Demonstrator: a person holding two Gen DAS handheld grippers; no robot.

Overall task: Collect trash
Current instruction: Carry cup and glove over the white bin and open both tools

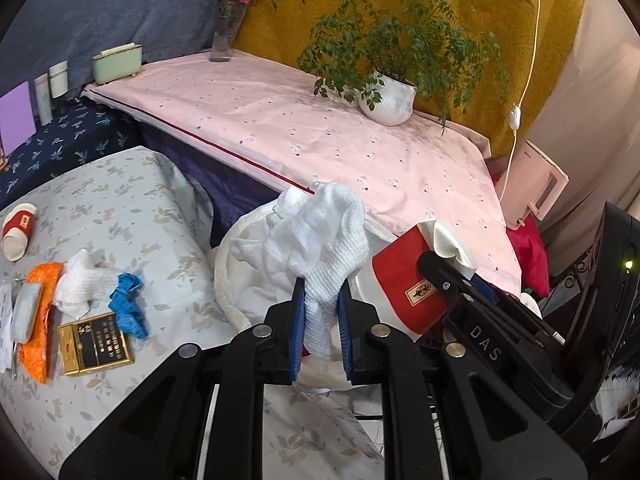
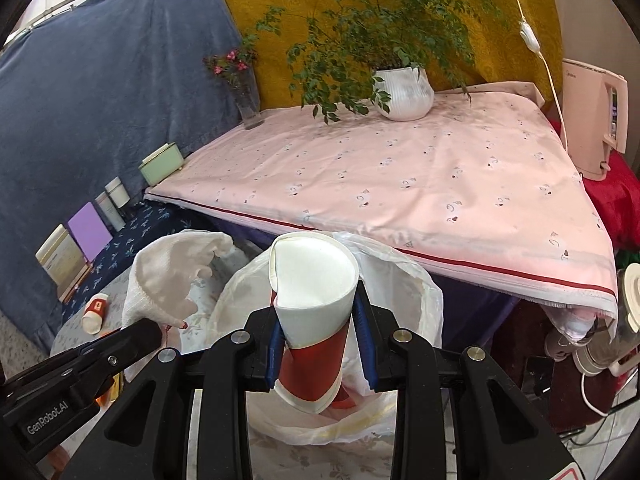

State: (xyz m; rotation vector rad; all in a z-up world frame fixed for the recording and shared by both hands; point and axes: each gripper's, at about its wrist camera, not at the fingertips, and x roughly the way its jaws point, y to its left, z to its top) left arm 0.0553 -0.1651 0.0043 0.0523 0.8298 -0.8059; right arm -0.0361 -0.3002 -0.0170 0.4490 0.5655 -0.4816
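We are holding both tools over the bag's mouth, each loaded. Left tool [image 1: 321, 320]: blue pads pinching a white cloth [image 1: 320, 248], which is bunching up above the pads and trailing a little below them. Right tool [image 2: 318, 340]: pads pressing the sides of a red-and-white cup [image 2: 316, 304], already crushed in at the rim.

Just beyond the tools, the white bag [image 2: 420, 300] is standing open between the floral bench [image 1: 120, 208] and the pink-covered bench [image 2: 400, 168].

Judgement on the step: we are at the drop. To do it well we are keeping both loads centred over the opening, lowering below the rim before spreading the pads, and releasing one at a time so the cloth is not snagging on the bag's edge or the cup glancing off it.

Orientation: the cup's long axis is running up and away from the right tool, open mouth uppermost and tipped toward the camera, base low near the bag. The cloth has no firm axis; it is hanging roughly upright through the pads.

Farther left on the floral bench, more trash is waiting: a second cup [image 1: 16, 232] on its side, an orange wrapper [image 1: 38, 320], blue scrap [image 1: 128, 304], a gold box [image 1: 96, 344].
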